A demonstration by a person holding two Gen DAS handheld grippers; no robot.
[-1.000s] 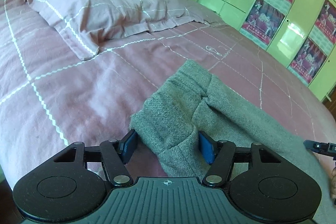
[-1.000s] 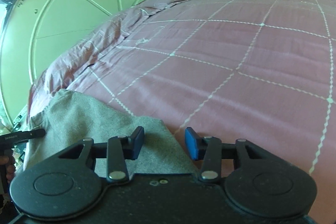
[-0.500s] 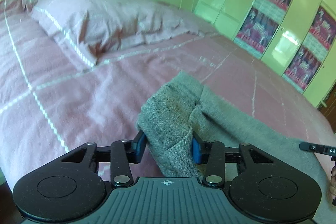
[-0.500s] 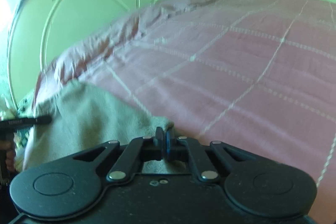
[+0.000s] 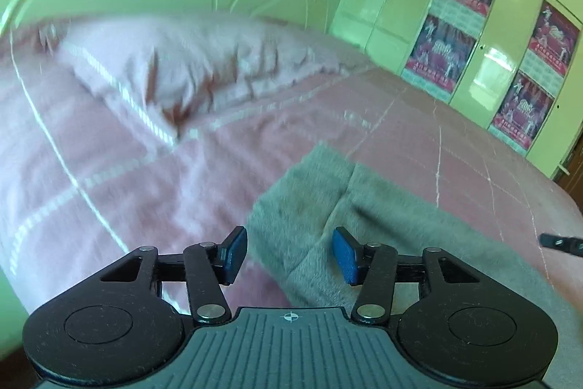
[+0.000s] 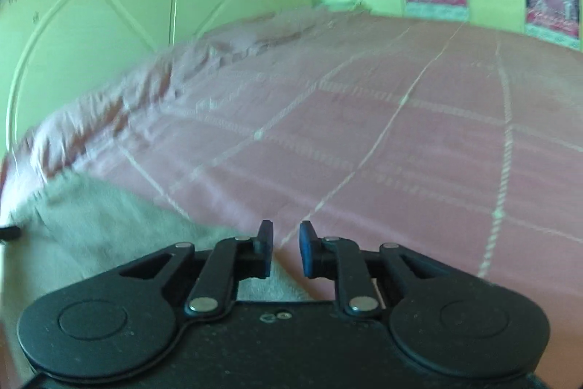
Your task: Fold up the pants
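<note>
Grey knit pants point(image 5: 364, 225) lie on the pink bedspread point(image 5: 127, 170). In the left wrist view the folded end with a seam lies just ahead of my left gripper point(image 5: 289, 256), whose blue pads stand wide apart with the cloth lying between and below them, not pinched. In the right wrist view the pants point(image 6: 102, 228) spread to the lower left. My right gripper point(image 6: 286, 248) stands partly open with a narrow gap, above the cloth's edge, holding nothing. Both views are motion-blurred.
A pink pillow point(image 5: 189, 61) lies at the head of the bed by a pale green headboard point(image 6: 109, 6). Green wardrobe doors with red posters point(image 5: 459, 35) stand on the far side. The other gripper's tip point(image 5: 561, 243) shows at the right edge.
Both grippers have opened: the left let go of the bunched pants end, the right let go of the cloth edge. Both have lifted and pulled back a little.
</note>
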